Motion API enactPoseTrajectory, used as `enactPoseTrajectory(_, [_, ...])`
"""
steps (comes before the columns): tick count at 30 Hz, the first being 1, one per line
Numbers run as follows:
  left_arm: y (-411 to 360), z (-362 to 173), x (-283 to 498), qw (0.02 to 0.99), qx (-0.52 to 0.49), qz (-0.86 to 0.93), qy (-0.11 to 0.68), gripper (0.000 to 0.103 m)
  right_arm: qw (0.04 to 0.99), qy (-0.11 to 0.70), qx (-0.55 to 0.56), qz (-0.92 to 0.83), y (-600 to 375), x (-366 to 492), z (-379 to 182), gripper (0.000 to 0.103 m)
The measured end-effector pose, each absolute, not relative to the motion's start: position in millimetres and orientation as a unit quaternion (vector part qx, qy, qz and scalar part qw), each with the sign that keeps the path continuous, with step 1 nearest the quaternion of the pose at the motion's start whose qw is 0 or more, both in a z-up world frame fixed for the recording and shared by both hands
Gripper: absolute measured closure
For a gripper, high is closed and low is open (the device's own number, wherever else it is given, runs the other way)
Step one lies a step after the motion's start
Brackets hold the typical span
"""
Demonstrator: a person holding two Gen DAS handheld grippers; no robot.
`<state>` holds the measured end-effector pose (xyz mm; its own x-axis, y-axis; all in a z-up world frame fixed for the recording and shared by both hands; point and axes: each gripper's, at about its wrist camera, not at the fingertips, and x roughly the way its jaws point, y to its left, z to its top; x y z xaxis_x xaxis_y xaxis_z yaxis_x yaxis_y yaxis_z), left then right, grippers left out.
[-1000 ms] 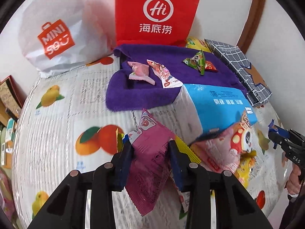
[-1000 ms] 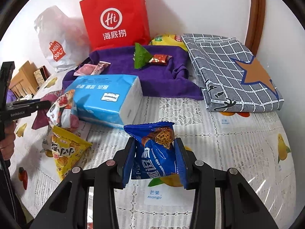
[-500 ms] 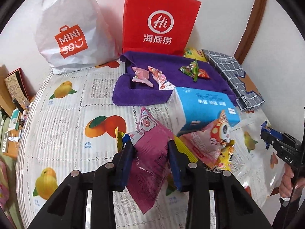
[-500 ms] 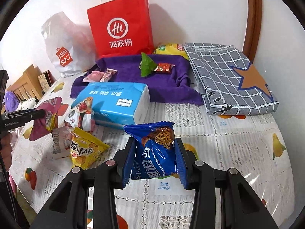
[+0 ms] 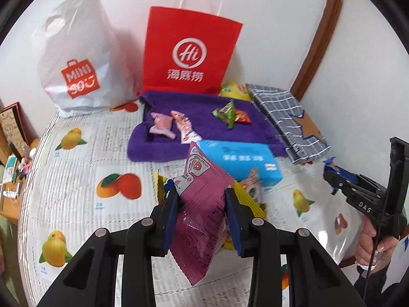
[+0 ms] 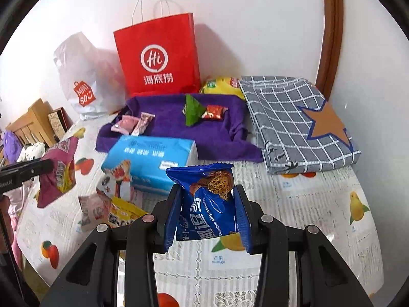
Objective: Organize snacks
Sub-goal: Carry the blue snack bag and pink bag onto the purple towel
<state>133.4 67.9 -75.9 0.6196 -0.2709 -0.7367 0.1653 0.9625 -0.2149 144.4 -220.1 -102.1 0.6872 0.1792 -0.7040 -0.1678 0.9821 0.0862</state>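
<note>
My left gripper (image 5: 202, 204) is shut on a magenta snack packet (image 5: 202, 220), held up above the table; the same packet (image 6: 57, 171) hangs at the left of the right wrist view. My right gripper (image 6: 208, 204) is shut on a blue chocolate chip cookie packet (image 6: 207, 204), also lifted. That gripper appears at the right edge of the left wrist view (image 5: 332, 179). A purple towel (image 5: 204, 128) at the back carries pink candies (image 5: 162, 125) and a green packet (image 5: 226, 112). Loose snack packets (image 6: 110, 204) lie beside the blue tissue pack (image 6: 150, 158).
A red paper bag (image 5: 189, 56) and a white plastic bag (image 5: 76, 58) stand against the wall. A grey checked folded cloth (image 6: 299, 120) lies at the right, a yellow packet (image 6: 219, 85) behind the towel. The fruit-print tablecloth (image 6: 306, 204) covers the table. Wooden shelving (image 6: 33, 125) stands left.
Both grippers have risen with their packets, so the table looks farther away and more of the bags and wall shows. The grips on the packets are unchanged.
</note>
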Motion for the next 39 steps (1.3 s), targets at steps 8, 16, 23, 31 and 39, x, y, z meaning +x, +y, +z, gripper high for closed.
enactPoseTrajectory(8, [51, -56, 145, 0.9, -0.065, -0.141, 0.408, 0.069, 0.924, 0.368, 0.026, 0.105, -214, 155, -76, 0.062])
enactPoseTrajectory(16, [39, -48, 159, 0.9, -0.065, -0.158, 0.401, 0.069, 0.926, 0.362, 0.024, 0.106, -206, 170, -67, 0.062])
enactPoseTrajectory(23, [34, -50, 174, 0.896, -0.064, -0.164, 0.407, 0.069, 0.925, 0.364, 0.018, 0.105, -200, 180, -70, 0.062])
enactPoseTrajectory(31, [30, -39, 198, 0.898, -0.064, -0.167, 0.402, 0.069, 0.93, 0.352, 0.004, 0.108, -194, 203, -61, 0.062])
enactPoseTrajectory(39, [30, -14, 228, 0.91, -0.056, -0.164, 0.376, 0.069, 0.941, 0.321, 0.006, 0.104, -194, 239, -36, 0.062])
